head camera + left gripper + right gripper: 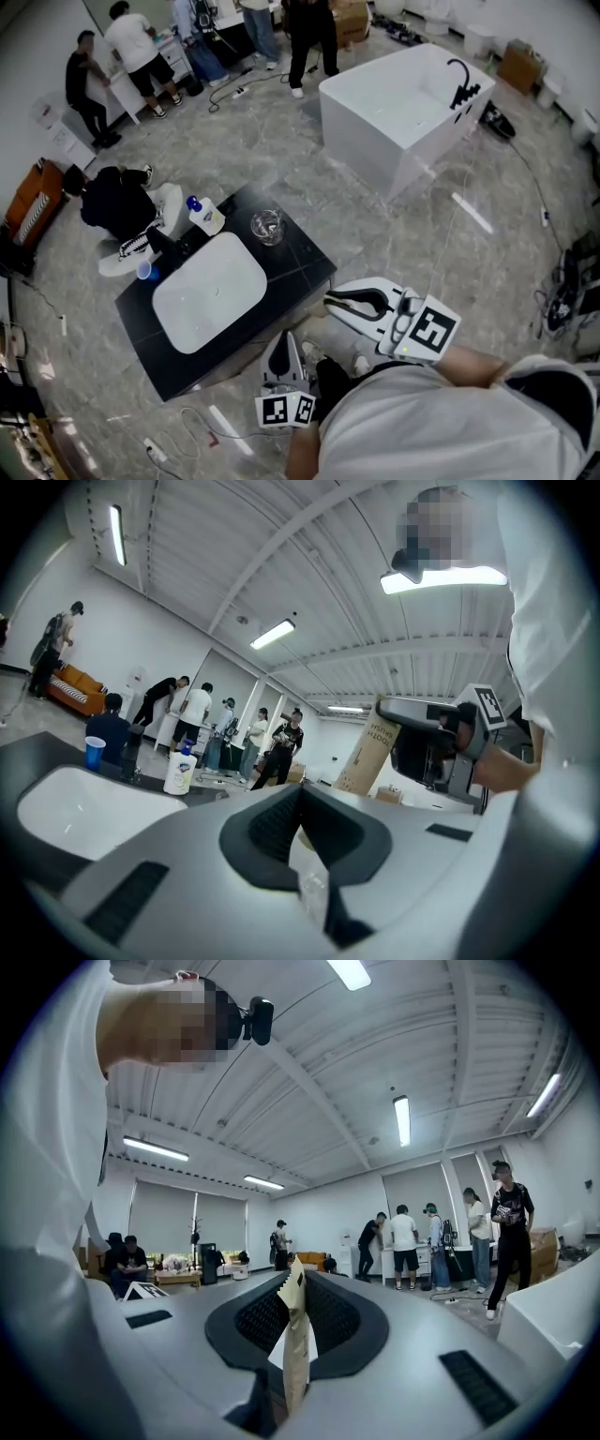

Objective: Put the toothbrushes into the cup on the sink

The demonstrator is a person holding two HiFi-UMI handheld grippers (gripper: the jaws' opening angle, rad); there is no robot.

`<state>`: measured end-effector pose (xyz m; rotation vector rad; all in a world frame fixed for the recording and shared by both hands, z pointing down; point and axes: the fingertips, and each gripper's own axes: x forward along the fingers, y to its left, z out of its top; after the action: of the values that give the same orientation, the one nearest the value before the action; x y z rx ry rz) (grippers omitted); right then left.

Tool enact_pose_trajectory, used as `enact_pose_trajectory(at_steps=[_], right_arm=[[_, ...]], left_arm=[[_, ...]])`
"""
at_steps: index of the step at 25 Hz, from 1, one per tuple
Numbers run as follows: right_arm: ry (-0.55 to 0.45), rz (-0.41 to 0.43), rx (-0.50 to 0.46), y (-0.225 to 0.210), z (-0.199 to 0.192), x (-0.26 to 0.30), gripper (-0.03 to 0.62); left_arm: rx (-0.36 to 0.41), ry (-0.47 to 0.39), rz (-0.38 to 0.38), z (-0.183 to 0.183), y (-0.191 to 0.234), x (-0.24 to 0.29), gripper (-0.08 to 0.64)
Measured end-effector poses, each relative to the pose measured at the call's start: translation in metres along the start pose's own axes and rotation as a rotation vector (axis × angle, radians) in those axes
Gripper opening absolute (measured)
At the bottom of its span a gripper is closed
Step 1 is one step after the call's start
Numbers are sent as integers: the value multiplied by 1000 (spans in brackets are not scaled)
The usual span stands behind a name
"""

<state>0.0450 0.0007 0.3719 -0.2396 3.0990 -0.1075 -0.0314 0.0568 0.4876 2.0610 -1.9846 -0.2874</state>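
Right hand-held gripper (292, 1299) is clenched on the toothbrush box (368, 755) edge, left hand-held gripper (300, 810) apparently on its clear end. Cup (267, 226) is well apart on the counter (305, 258). Risk: thin pinch slips or tears — box drops.

Black counter (302, 255), standing on the grey marble floor (375, 234). White sink basin (208, 291) set into it. On the top: glass cup (267, 226), pump soap bottle (204, 216), blue cup (145, 271) at the far edge.

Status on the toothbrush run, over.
Left gripper shut on clear wrapping. Right gripper shut on kraft toothbrush box. Glass cup beside sink, no brush in it. Nothing seen in the way.
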Motion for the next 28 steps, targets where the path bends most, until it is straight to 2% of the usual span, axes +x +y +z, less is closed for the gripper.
enact_pose_trajectory(at_steps=[5, 10, 17, 28], right_arm=[[-6, 11, -12, -3, 9, 18, 60], [8, 5, 5, -10, 4, 32, 60], [-9, 9, -10, -17, 10, 61, 60], [4, -21, -45, -31, 11, 101, 60]], left_arm=[[17, -38, 1, 22, 19, 16, 3], [-13, -8, 27, 15, 39, 15, 3], [1, -30, 24, 33, 65, 27, 3], [-23, -51, 6, 45, 110, 48, 3]])
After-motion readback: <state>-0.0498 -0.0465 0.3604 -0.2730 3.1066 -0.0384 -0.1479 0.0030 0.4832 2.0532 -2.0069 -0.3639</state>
